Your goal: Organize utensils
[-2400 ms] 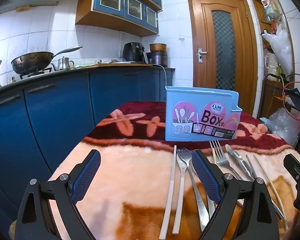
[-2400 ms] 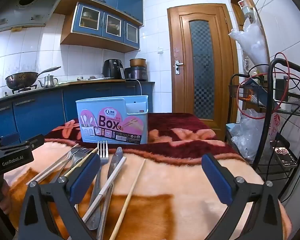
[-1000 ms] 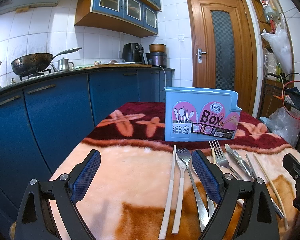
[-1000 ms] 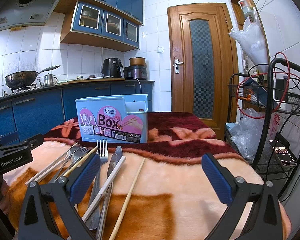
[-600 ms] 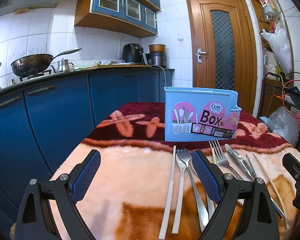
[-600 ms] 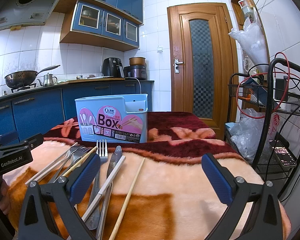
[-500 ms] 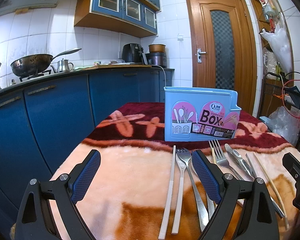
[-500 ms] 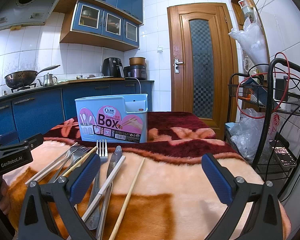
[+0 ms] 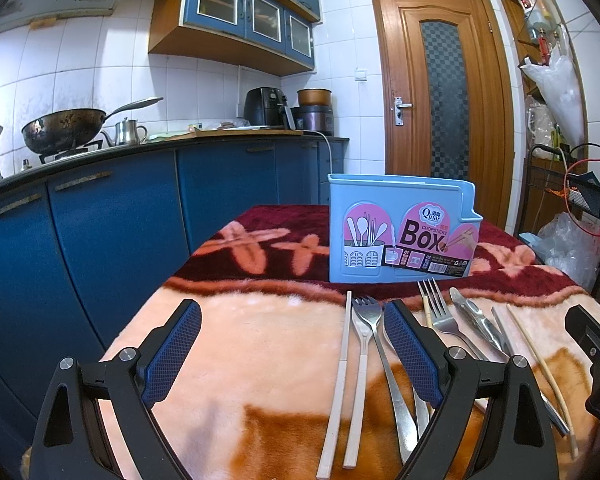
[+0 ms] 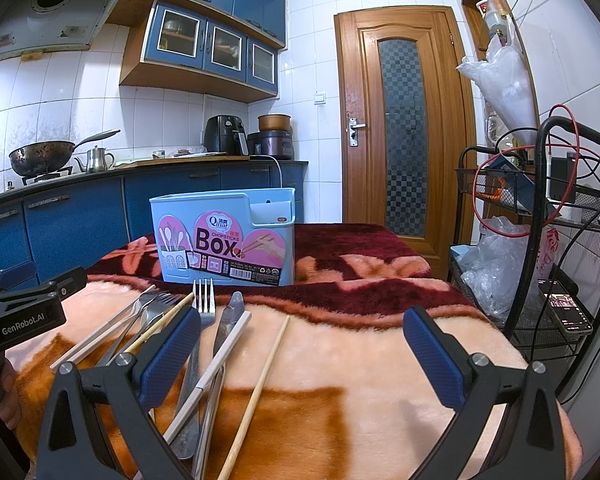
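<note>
Clearly "Qinar CHOPSTICKS Box" is printed on the blue holder (image 9: 400,232); "GenRobot.AI" is read on the left gripper (image 9: 292,354), level, jaws apart; right gripper (image 10: 302,354) likewise spread, nothing held.

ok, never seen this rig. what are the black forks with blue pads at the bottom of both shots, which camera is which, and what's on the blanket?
They are hand-held grippers; no robot arm is involved. A person holds one in each hand, and a fisheye camera on each looks forward along its two fingers.

The left wrist view shows the left gripper, open and holding nothing. The right wrist view shows the right gripper, also open and empty; the black "GenRobot.AI" body at that picture's left edge is the left gripper again.

Both face a table under a fuzzy blanket. At the far side stands a light blue chopsticks box. In front of it lie loose utensils: a fork, a second fork, a knife, pale chopsticks and a thin wooden chopstick. None is in the box yet, as far as the pictures show.
</note>
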